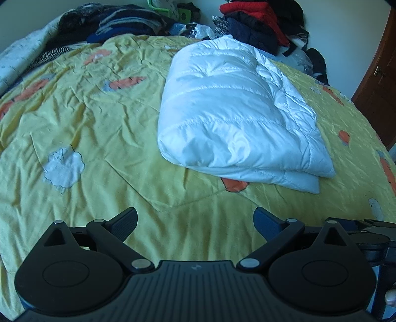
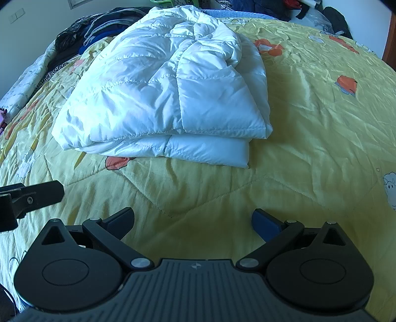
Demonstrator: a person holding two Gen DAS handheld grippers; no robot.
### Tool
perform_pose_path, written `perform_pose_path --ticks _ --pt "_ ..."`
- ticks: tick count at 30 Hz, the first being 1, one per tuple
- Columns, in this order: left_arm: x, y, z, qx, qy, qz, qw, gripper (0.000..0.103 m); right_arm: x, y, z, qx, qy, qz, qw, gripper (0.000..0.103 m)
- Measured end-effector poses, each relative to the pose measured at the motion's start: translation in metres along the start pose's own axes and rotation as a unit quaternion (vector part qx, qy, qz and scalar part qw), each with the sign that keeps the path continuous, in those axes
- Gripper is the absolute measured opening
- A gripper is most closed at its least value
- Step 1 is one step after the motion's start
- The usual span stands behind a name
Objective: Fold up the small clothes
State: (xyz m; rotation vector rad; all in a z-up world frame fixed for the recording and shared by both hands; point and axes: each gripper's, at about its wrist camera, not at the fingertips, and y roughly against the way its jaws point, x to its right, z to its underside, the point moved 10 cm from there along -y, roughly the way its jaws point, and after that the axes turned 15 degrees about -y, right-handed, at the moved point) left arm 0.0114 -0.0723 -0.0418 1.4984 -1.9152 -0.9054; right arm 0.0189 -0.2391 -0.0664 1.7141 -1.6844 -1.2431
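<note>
1. My left hand-held gripper [image 1: 195, 218] hovers over the near part of the bed with its fingers wide apart and nothing between them. My right hand-held gripper [image 2: 193, 218] is the same: fingers spread, empty, with only quilt beneath.
2. The white puffer jacket [image 1: 230, 111] lies on the yellow quilt [image 1: 104, 119], beyond both grippers and touching neither. In the left wrist view it sits to the right of centre; in the right wrist view [image 2: 163, 86] it sits to the left of centre, so I judge it lies between the two grippers and further out.
3. It already looks folded over itself: I can see stacked layers along its near edge [image 2: 205, 151], with a rounded fold along the top.
4. Handling, as I judge it: light, soft and puffy, with a shiny shell that will likely slip between the pads. The padding should spring back, so any fold may open again unless pressed down.
5. Where I would take hold: at the stitched near hem or a near corner, where the layers are thin enough to pinch, not on the fat quilted middle.
6. A heap of dark and red clothes [image 1: 257, 22] is piled at the far edge of the bed, well apart from the jacket.
</note>
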Motion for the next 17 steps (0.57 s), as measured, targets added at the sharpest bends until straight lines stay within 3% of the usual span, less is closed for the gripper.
perform_pose_path --ticks 5,10,17 --pt "0.000 -0.002 0.000 -0.005 0.004 0.009 0.9999 0.101 0.000 0.000 0.001 0.000 0.000 0.000 1.000 0.103" --pt "-0.001 0.002 -0.005 0.018 0.026 0.030 0.9990 0.101 0.000 0.000 0.001 0.000 0.000 0.000 1.000 0.103" --pt "-0.002 0.009 -0.009 0.035 0.015 0.013 0.9992 0.102 0.000 0.002 0.004 0.001 0.000 -0.003 1.000 0.102"
